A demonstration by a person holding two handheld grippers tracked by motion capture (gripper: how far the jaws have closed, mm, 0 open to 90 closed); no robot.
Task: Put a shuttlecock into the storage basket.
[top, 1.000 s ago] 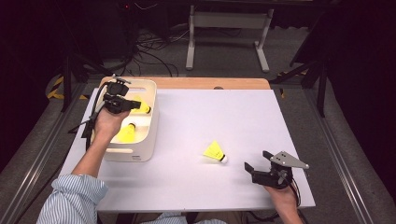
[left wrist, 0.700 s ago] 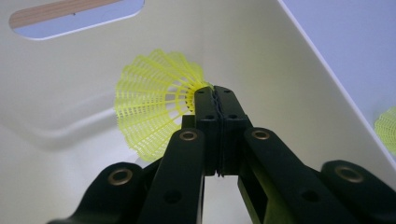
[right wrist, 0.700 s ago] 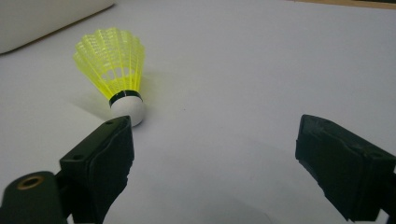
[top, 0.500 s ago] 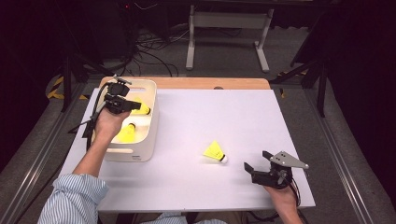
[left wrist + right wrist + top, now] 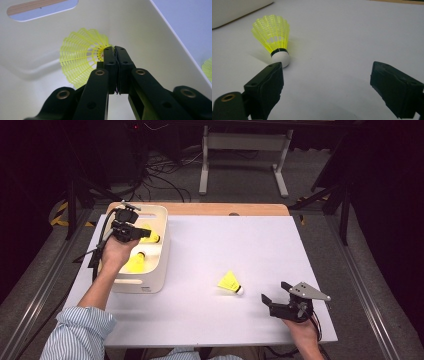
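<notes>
- The white table (image 5: 210, 250) carries a white bin (image 5: 159, 251) at its left side, and one yellow shuttlecock on the table (image 5: 230, 283) lies in the open, well apart from the bin.
- The bin holds two yellow shuttlecocks: the near shuttlecock in the bin (image 5: 134, 263) lies on the floor of it, and the far shuttlecock in the bin (image 5: 80, 56) is at the tips of the left gripper (image 5: 115, 50).
- The left gripper is inside the bin with its jaws closed together. They seem to pinch the far shuttlecock at its narrow end, but I cannot tell surely if it is held or only touched.
- The right gripper (image 5: 327, 82) hovers low over the table with its jaws wide apart. The shuttlecock on the table lies just beyond the left jaw, not between the two.
- I judge the step is to collect shuttlecocks into the bin. To do it well, the right gripper should shift so the white cork comes between the jaws, then close on the cork, because the skirt is soft and bends.
</notes>
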